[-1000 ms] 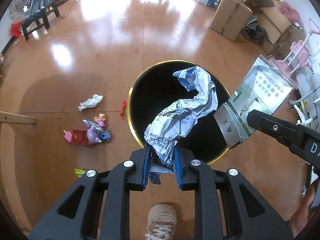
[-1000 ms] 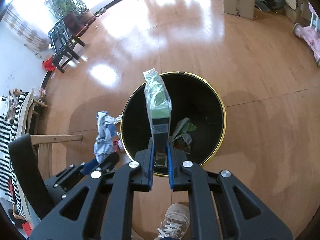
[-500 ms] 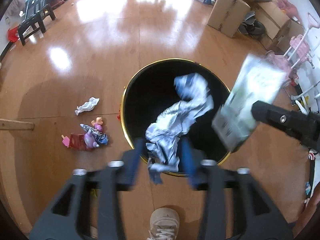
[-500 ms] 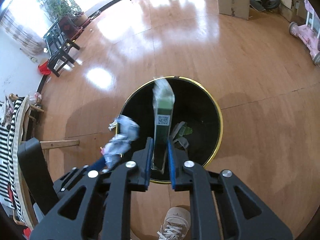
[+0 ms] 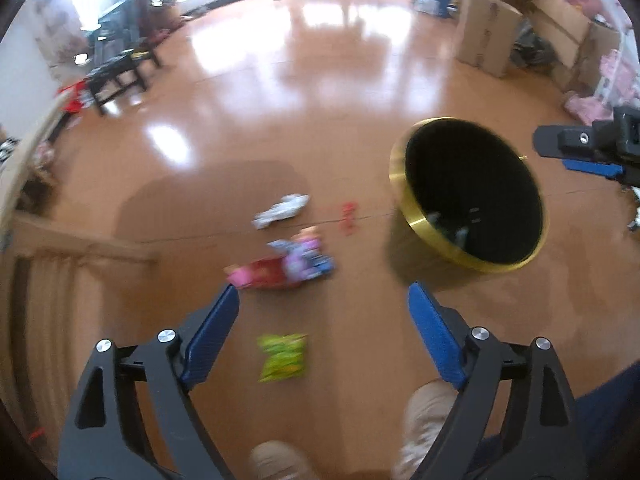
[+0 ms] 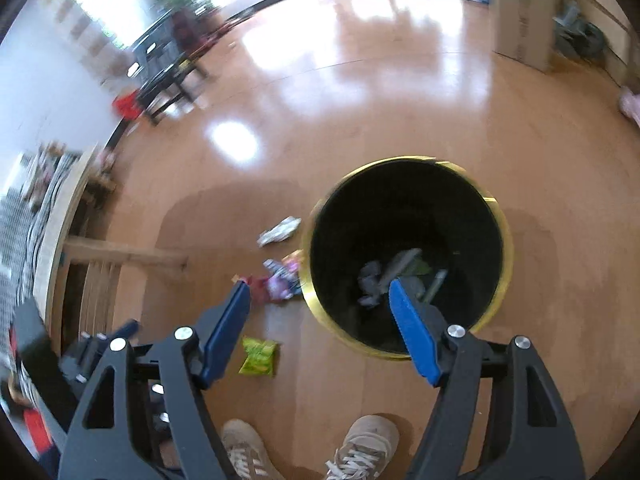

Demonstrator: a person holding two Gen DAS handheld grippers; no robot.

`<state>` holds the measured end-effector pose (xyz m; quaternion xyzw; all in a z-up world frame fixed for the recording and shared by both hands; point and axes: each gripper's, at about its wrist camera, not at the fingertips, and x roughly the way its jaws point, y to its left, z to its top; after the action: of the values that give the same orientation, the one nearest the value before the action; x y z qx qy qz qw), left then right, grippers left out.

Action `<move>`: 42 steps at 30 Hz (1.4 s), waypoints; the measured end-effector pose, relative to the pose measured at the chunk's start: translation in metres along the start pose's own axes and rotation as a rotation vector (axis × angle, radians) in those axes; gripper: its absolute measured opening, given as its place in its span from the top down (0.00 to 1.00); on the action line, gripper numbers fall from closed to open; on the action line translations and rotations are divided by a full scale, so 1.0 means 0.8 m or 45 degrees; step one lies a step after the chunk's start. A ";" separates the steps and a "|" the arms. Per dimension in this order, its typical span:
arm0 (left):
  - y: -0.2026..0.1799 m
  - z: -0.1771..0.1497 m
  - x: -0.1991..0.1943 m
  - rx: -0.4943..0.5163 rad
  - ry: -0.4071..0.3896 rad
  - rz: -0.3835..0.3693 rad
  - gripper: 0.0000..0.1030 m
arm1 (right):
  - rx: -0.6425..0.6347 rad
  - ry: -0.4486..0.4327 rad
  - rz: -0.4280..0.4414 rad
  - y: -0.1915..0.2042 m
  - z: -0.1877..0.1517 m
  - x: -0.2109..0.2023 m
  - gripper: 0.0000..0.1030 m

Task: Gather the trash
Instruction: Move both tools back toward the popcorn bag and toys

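Both jaws opening, empty; swing left gripper (image 5: 322, 308) over green packet (image 5: 283, 357); lower straight; keep right gripper (image 6: 320, 292) clear of bin (image 6: 505, 240).

**What I count around me**

I count one trash bin (image 6: 505, 240), black inside with a gold rim, at the centre right of my right view. Inside it I can make out about three pieces of trash (image 6: 396, 276), too blurred to count surely.

On the floor (image 5: 320, 120) I count four loose bits of litter: one white crumpled wrapper (image 5: 282, 211), one small red scrap (image 5: 349, 218), one colourful pink-and-purple heap (image 5: 286, 266), which may be more than one piece, and one green snack bag (image 5: 283, 357).

I count two hand-held grippers: the left (image 5: 322, 300) and the right (image 6: 320, 300), each with two blue pads.

Two beige shoes (image 6: 360, 448) at the bottom edge.

Several cardboard boxes (image 5: 486, 36), upper right, at least three.
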<state>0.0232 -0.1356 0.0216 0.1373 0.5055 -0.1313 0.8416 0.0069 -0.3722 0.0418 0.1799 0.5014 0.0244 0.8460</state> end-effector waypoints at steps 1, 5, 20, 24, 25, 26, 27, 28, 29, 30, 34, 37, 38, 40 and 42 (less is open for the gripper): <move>0.020 -0.012 -0.010 -0.017 0.004 0.030 0.17 | -0.033 0.010 0.015 0.015 -0.004 0.003 0.32; 0.088 -0.060 -0.039 -0.130 0.031 0.093 0.17 | -0.211 0.089 0.090 0.098 -0.036 0.025 0.32; 0.150 -0.137 -0.036 -0.416 0.064 -0.025 0.15 | -0.404 0.174 0.065 0.182 -0.091 0.062 0.32; 0.147 -0.141 -0.009 -0.402 0.098 0.021 0.15 | -0.383 0.183 0.058 0.174 -0.084 0.078 0.32; 0.145 -0.141 0.000 -0.392 0.109 0.025 0.15 | -0.381 0.187 0.057 0.172 -0.082 0.084 0.32; 0.144 -0.142 0.009 -0.381 0.118 0.029 0.15 | -0.378 0.193 0.048 0.171 -0.079 0.093 0.32; 0.141 -0.142 0.021 -0.366 0.121 0.037 0.15 | -0.379 0.198 0.040 0.170 -0.078 0.102 0.32; 0.137 -0.142 0.036 -0.346 0.127 0.045 0.15 | -0.376 0.211 0.027 0.168 -0.077 0.117 0.32; 0.134 -0.143 0.048 -0.326 0.133 0.043 0.15 | -0.366 0.226 0.025 0.166 -0.076 0.129 0.32; 0.129 -0.145 0.070 -0.308 0.152 0.034 0.15 | -0.347 0.247 0.030 0.164 -0.075 0.145 0.32; 0.113 -0.160 0.152 -0.271 0.218 0.015 0.15 | -0.316 0.308 0.026 0.158 -0.075 0.219 0.32; 0.099 -0.171 0.209 -0.198 0.244 0.029 0.15 | -0.303 0.349 0.005 0.148 -0.076 0.278 0.32; 0.095 -0.174 0.226 -0.182 0.250 0.035 0.15 | -0.301 0.359 -0.006 0.145 -0.076 0.293 0.32; 0.092 -0.185 0.266 -0.178 0.286 0.050 0.15 | -0.309 0.392 -0.045 0.133 -0.080 0.340 0.32; 0.095 -0.196 0.305 -0.210 0.320 0.045 0.16 | -0.310 0.418 -0.072 0.122 -0.084 0.377 0.32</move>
<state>0.0337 -0.0283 -0.2578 0.0917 0.6134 -0.0564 0.7824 0.1126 -0.1954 -0.2087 0.0557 0.6309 0.0899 0.7686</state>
